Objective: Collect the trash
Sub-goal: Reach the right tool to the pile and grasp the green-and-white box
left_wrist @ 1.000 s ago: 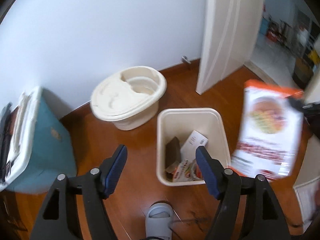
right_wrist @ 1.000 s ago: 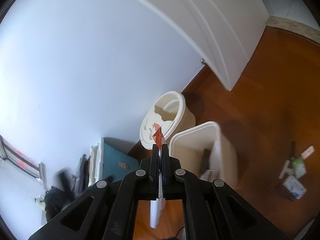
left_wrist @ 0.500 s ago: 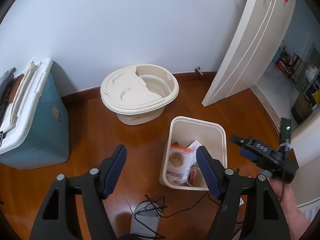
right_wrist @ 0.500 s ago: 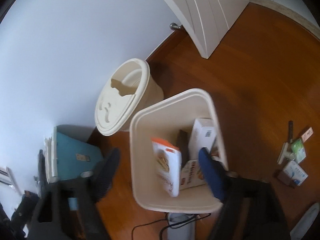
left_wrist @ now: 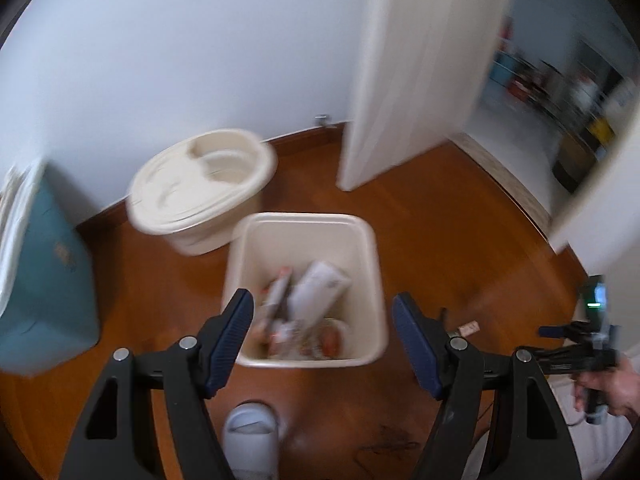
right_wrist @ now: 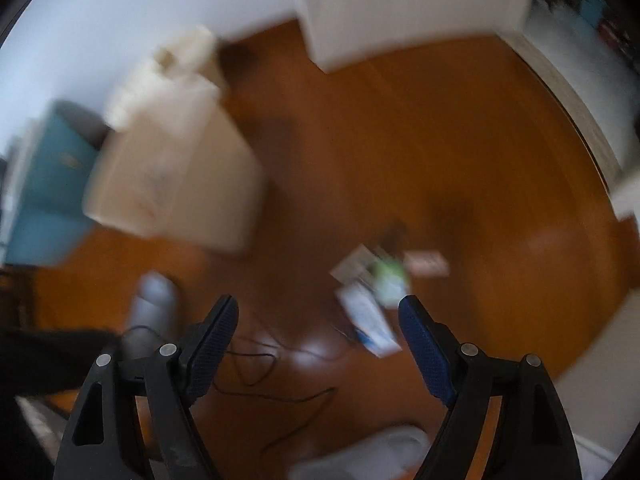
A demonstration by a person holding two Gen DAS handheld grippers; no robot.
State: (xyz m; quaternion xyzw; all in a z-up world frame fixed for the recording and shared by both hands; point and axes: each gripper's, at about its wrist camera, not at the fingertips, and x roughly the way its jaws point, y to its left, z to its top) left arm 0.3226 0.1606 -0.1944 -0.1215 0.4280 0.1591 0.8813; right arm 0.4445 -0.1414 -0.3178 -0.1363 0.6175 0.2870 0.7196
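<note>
Floor (left_wrist: 432,216): reddish-brown wood boards, running to a white wall (left_wrist: 180,40) with dark skirting.
Door (left_wrist: 408,60): white, standing open; a lighter-floored room shows through the opening at right.
Teal box (left_wrist: 44,280): white lid, against the wall at far left.
Round cream container (left_wrist: 200,188): by the wall, just behind the bin.
Trash bin (left_wrist: 372,280): cream, rectangular, open-topped, with bare floor to its right; cartons and wrappers (left_wrist: 316,292) lie inside.
Loose litter (right_wrist: 372,284): blurred packets on open floor, well apart from the bin.
Left gripper (left_wrist: 322,336): jaws wide, nothing between, above the bin's near rim.
Right gripper (right_wrist: 318,340): jaws have just been opening, wide, empty, over the litter.
</note>
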